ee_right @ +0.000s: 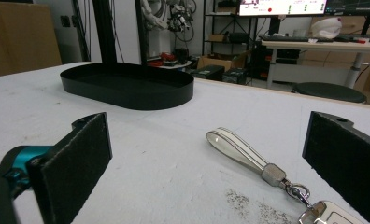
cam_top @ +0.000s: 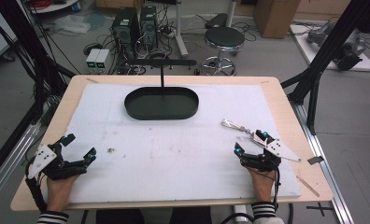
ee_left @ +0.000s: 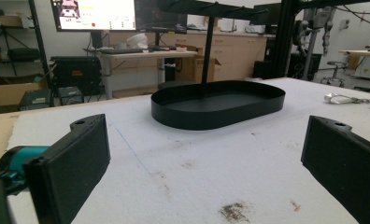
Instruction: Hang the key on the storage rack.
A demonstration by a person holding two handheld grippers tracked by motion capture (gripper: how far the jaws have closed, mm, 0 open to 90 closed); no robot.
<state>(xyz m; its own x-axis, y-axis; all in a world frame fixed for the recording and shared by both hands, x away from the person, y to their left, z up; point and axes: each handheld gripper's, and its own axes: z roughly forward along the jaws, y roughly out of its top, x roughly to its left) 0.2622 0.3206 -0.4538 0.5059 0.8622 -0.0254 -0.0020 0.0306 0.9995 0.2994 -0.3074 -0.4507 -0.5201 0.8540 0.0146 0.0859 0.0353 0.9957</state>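
Both sets of jaws stand wide apart with nothing between them, so we log both as released. Left gripper (cam_top: 78, 145) sits at the near left corner of the white mat (cam_top: 174, 154), held by the person's left hand (cam_top: 59, 186); in the left gripper view its pads (ee_left: 73, 163) frame bare mat with a dark smudge (ee_left: 233, 212) just ahead. Right gripper (cam_top: 252, 142) rests at the near right side, right hand (cam_top: 262, 182) behind it. In the right gripper view we see a keychain (ee_right: 262, 170) lying flat on the mat between the pads (ee_right: 78, 161), closer to the right-hand one, touching neither; its pale strap loop points away and a metal clasp joins it to a white fob at the bottom edge. From above, the keychain (cam_top: 241, 127) runs diagonally just beyond the right gripper. Farther out, a black oval tray (cam_top: 161, 103) sits at the far middle of the mat, with a thin black post (cam_top: 162, 77) rising from it. Mat lies on a wooden table (cam_top: 286, 100).
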